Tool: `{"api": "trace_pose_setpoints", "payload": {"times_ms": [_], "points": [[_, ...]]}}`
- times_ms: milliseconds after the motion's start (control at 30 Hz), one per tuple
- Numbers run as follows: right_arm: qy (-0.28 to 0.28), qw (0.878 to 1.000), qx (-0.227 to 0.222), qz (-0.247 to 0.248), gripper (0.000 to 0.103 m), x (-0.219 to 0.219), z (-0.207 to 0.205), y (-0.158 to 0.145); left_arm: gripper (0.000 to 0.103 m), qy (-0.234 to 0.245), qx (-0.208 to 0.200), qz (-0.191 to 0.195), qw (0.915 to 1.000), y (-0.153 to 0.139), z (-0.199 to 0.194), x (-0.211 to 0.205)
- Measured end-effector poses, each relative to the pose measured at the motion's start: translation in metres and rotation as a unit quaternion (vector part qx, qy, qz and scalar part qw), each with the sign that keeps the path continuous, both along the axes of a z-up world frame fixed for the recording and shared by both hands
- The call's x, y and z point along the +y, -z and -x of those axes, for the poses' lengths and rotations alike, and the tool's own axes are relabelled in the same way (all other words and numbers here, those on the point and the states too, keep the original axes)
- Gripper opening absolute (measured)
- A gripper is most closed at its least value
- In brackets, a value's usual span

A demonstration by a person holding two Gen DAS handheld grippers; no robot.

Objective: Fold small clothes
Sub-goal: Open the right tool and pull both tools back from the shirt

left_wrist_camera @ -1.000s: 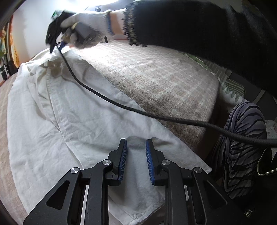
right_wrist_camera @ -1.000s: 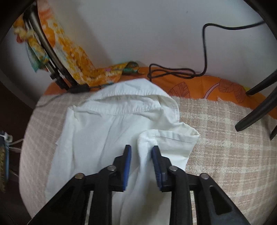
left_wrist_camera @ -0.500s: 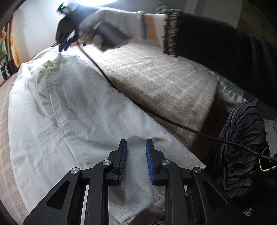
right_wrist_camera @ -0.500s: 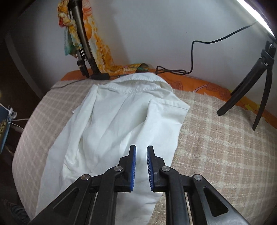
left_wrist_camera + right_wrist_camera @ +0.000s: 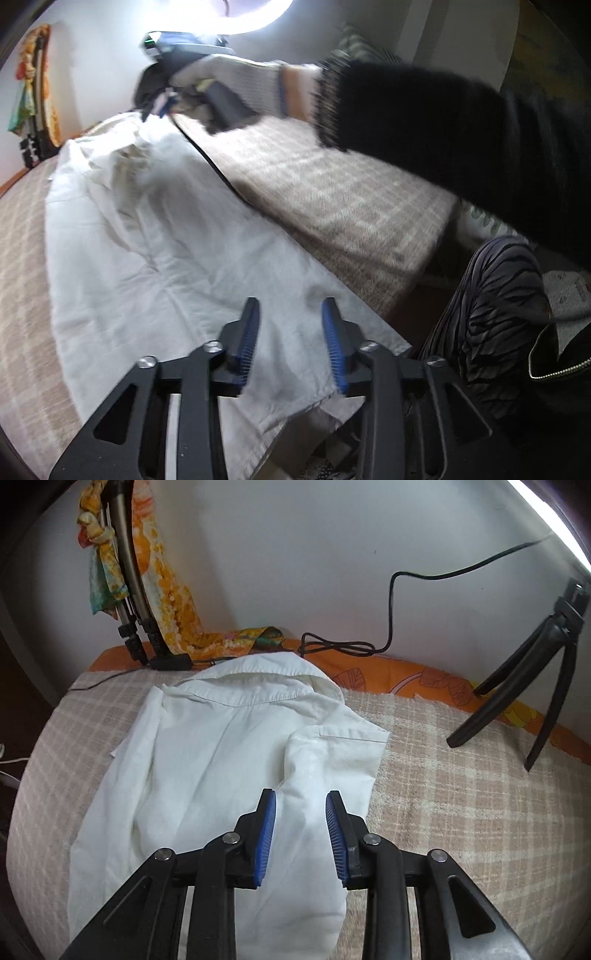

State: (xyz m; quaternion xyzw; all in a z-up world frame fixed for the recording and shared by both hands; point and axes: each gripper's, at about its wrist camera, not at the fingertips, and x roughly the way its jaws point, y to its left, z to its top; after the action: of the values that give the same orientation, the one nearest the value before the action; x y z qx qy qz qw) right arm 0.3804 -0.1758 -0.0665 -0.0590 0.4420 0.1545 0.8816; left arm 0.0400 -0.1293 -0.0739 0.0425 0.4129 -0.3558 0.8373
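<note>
A white collared shirt (image 5: 207, 775) lies flat on a beige checked bed cover (image 5: 461, 812), collar toward the wall, with one short sleeve (image 5: 332, 760) folded over the body. My right gripper (image 5: 300, 812) hovers open and empty above that sleeve. In the left wrist view the shirt (image 5: 166, 258) stretches away from me, and my left gripper (image 5: 290, 321) is open and empty over its hem near the bed's edge. The right gripper (image 5: 159, 105) shows there too, held in a gloved hand above the collar end.
A black tripod (image 5: 535, 686) stands on the bed at the right. A second stand draped with an orange floral cloth (image 5: 147, 590) is at the back left. A black cable (image 5: 221, 177) trails over the shirt. The person's striped leg (image 5: 498, 314) is beside the bed.
Both grippers have opened wider. The right gripper released the sleeve it held a second ago, leaving it folded over the shirt body, and pulled up and back.
</note>
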Motion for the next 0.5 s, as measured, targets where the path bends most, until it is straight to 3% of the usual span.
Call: {"api": "trace_pose_setpoints", "payload": {"times_ms": [167,300,500], "points": [[-0.005,0.998,-0.011,-0.056,0.03,-0.027,0.047,-0.035,0.04,-0.027,-0.022,0.015,0.9993,-0.017,0.007,0.024],[-0.01,0.996,-0.028,-0.084,0.032,-0.052,0.095,-0.059,0.05,-0.055,-0.032,0.025,0.9976,-0.024,0.008,0.042],[-0.016,0.993,-0.054,-0.103,0.035,-0.082,0.18,-0.071,0.05,-0.104,-0.045,0.027,0.9931,-0.032,0.005,0.065]]}}
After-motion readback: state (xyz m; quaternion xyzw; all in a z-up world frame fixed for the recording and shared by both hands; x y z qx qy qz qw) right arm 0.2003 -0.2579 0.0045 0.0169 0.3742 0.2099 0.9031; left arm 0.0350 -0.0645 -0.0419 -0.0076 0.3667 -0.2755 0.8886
